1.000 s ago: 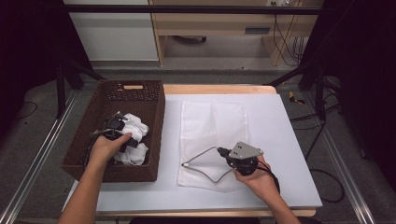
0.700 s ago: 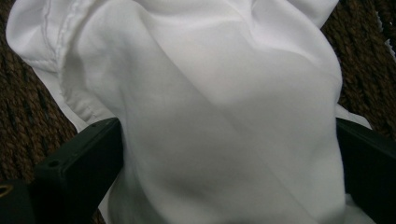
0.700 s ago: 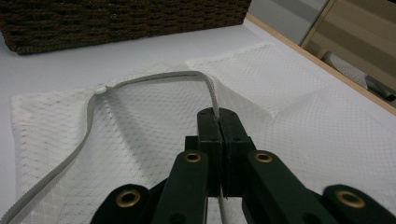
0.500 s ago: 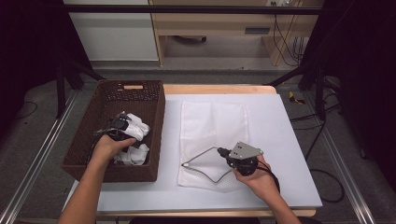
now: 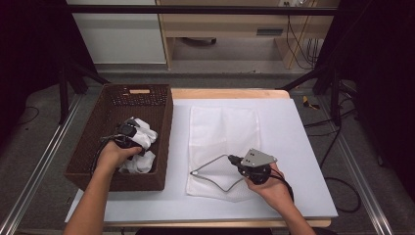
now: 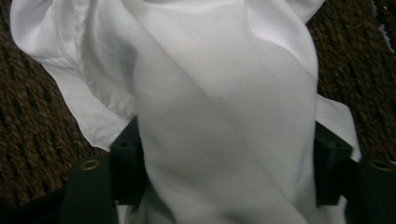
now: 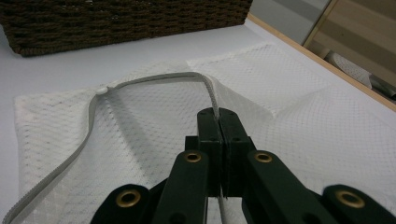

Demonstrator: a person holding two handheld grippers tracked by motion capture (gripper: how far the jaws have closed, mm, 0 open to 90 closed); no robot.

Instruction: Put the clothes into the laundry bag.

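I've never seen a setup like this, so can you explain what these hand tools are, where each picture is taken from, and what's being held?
A person holds a two-jaw gripper in each hand. One camera looks down on the table; one rides on each gripper, looking along its jaws. The left gripper reaches into the brown wicker basket, and its jaws have just been closing around white cloth. The right gripper is shut on the zipper edge of a white mesh bag lying flat on the table, lifting that edge open.
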